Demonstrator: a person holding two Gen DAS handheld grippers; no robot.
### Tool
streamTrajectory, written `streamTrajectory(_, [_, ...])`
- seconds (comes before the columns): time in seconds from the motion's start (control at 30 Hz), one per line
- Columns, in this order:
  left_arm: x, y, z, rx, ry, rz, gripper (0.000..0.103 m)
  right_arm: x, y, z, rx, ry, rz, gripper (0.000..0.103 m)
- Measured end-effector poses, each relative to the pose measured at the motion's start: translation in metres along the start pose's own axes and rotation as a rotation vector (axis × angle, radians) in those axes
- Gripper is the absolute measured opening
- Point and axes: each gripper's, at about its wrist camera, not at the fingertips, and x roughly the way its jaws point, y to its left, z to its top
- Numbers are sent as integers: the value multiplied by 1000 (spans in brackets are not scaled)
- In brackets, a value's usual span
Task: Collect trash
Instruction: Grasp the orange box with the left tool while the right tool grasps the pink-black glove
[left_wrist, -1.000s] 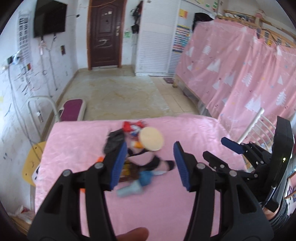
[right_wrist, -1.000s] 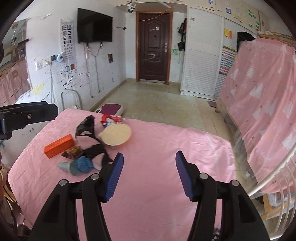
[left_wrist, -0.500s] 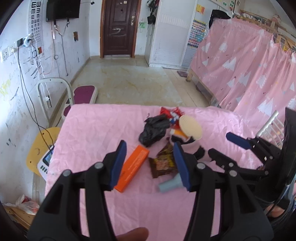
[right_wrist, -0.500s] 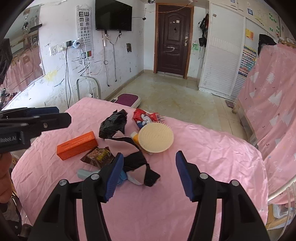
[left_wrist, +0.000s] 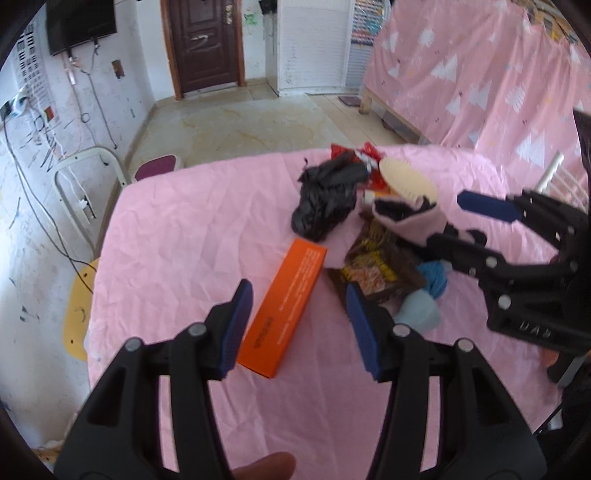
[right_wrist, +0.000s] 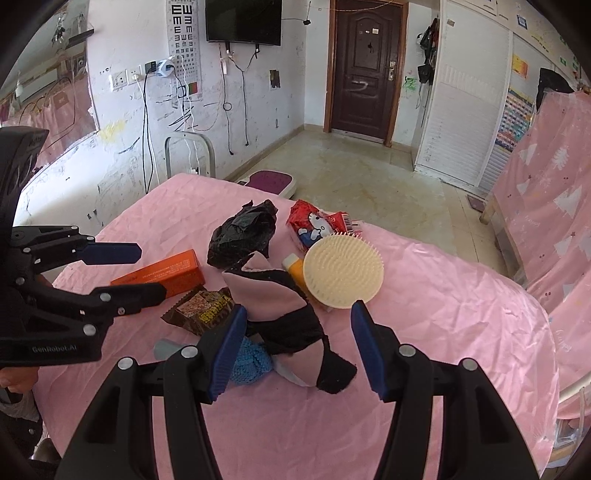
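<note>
Our left gripper (left_wrist: 299, 325) hangs over the pink cloth (left_wrist: 177, 236) with its blue pads partly apart and nothing between them but air. Just past its tips we see the orange box (left_wrist: 286, 306) lying flat, with one end between the two pads in the picture, but the pads do not touch it. Beside the box lies a brown snack wrapper (left_wrist: 373, 269), and behind that a crumpled black plastic bag (left_wrist: 325, 199). We also see a red cartoon packet (right_wrist: 314, 225) at the far side of the pile, and a round cream brush (right_wrist: 341, 275) leaning on a small yellow bottle (right_wrist: 293, 267). A pink and black piece of cloth (right_wrist: 280, 314) lies across the middle of the pile, and it covers part of a blue fuzzy thing (right_wrist: 247, 363) and a pale blue-grey thing (left_wrist: 419, 314) next to it. Our right gripper (right_wrist: 295, 349) hangs over this cloth with its pads partly apart too, and it holds nothing. The cloth and the blue thing lie under the right gripper, so they are in the way of anything below them. All the trash sits together near the middle of the pink cloth.
</note>
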Motion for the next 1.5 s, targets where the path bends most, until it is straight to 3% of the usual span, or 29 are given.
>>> streamTrajectory(0.4, [24, -2, -8, 34, 52, 40, 49, 17, 1, 0, -1, 31, 51, 49])
streamTrajectory(0.5, [23, -2, -9, 32, 48, 38, 40, 18, 2, -1, 3, 39, 60, 49])
streamTrajectory(0.57, [22, -2, -10, 32, 49, 31, 27, 19, 1, -1, 9, 40, 64, 49])
streamTrajectory(0.63, [20, -2, -10, 33, 51, 28, 23, 19, 1, -1, 11, 42, 65, 40])
streamTrajectory(0.73, [19, -3, -11, 27, 46, 38, 22, 17, 2, -2, 2, 39, 55, 28])
streamTrajectory(0.8, [17, -4, -13, 19, 45, 47, 22, 15, 3, -3, -3, 33, 45, 27])
streamTrajectory(1.23, [-26, -10, -10, -17, -29, 91, 22, -24, -7, -5, 26, -54, 38, 27])
streamTrajectory(1.5, [-56, -37, -5, 6, -84, 110, 22, -59, -19, -11, 56, -124, 25, 27])
